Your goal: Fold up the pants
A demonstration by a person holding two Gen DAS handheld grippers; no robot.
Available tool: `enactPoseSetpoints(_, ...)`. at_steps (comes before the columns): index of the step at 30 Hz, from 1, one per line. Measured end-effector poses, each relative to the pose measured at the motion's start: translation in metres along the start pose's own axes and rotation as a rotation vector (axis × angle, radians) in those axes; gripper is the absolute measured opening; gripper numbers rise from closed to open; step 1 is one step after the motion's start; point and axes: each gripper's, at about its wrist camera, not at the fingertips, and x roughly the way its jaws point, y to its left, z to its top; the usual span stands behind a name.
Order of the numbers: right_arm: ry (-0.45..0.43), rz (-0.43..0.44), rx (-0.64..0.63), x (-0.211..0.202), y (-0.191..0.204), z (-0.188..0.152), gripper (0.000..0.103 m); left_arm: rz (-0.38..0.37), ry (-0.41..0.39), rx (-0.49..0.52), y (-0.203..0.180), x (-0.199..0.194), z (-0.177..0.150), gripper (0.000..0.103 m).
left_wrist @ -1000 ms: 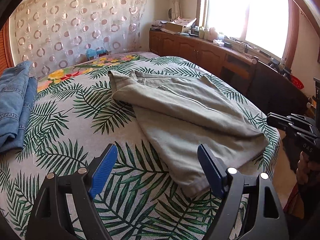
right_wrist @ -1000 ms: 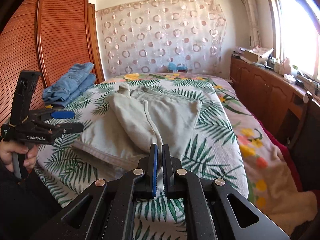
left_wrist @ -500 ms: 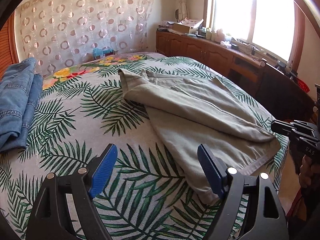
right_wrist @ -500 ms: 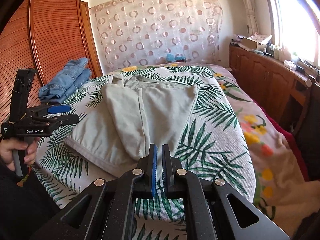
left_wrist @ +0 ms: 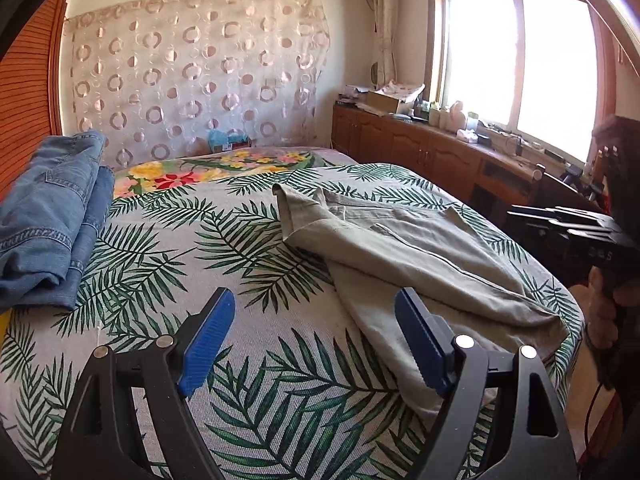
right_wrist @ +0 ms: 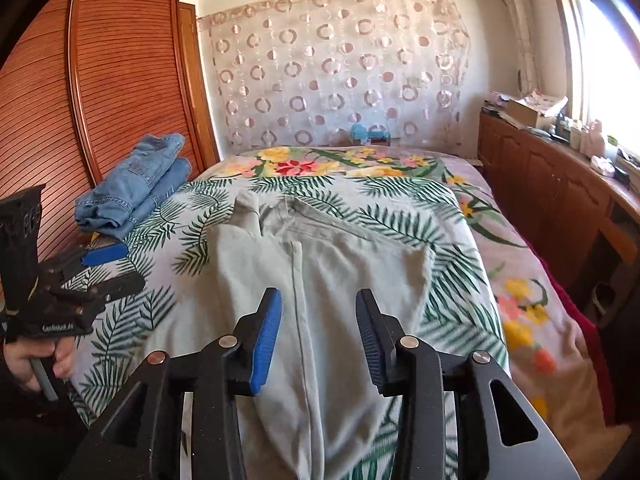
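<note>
Beige-green pants (left_wrist: 420,256) lie on the palm-leaf bedspread (left_wrist: 192,240), folded lengthwise with one leg on the other, waistband at the far end. They also show in the right wrist view (right_wrist: 320,276). My left gripper (left_wrist: 316,340) is open and empty, above the bedspread just left of the leg ends. My right gripper (right_wrist: 318,332) is open and empty, hovering over the leg ends near the bed's front edge. It shows at the right of the left wrist view (left_wrist: 560,224).
Folded blue jeans (left_wrist: 48,216) lie at the bed's left side, next to a wooden wardrobe (right_wrist: 100,100). A floral sheet (right_wrist: 340,164) covers the far end of the bed. A wooden cabinet (left_wrist: 420,152) with clutter runs under the window on the right.
My right gripper has opened from shut and moved forward over the leg ends. My left gripper stayed open and tilted up, so the pants look farther off.
</note>
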Motion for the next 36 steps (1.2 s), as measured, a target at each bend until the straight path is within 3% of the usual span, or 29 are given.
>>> enactPoseSetpoints(7, 0.052, 0.049, -0.029, 0.041, -0.004, 0.03, 0.04, 0.019, 0.0, -0.026, 0.007, 0.003, -0.002, 0.083)
enactPoseSetpoints(12, 0.141, 0.082, -0.051, 0.088, -0.007, 0.049, 0.04, 0.022, -0.013, -0.031, 0.009, 0.002, -0.003, 0.083)
enactPoseSetpoints(18, 0.261, 0.088, -0.096, 0.138, -0.004, 0.058, 0.04, 0.021, -0.022, -0.04, 0.009, 0.001, -0.004, 0.083)
enactPoseSetpoints(25, 0.307, 0.094, -0.1, 0.163, -0.004, 0.065, 0.04, 0.009, -0.014, -0.063, 0.014, 0.003, -0.003, 0.083)
enactPoseSetpoints(28, 0.308, 0.1, -0.11, 0.164, 0.001, 0.066, 0.028, 0.011, -0.015, -0.057, 0.014, 0.003, -0.003, 0.083)
enactPoseSetpoints(31, 0.315, 0.121, -0.118, 0.165, 0.005, 0.065, 0.008, 0.013, -0.012, -0.051, 0.014, 0.004, -0.004, 0.083)
enactPoseSetpoints(36, 0.227, 0.131, -0.104, 0.141, 0.0, 0.072, 0.005, 0.015, -0.001, -0.047, 0.014, 0.006, -0.004, 0.083)
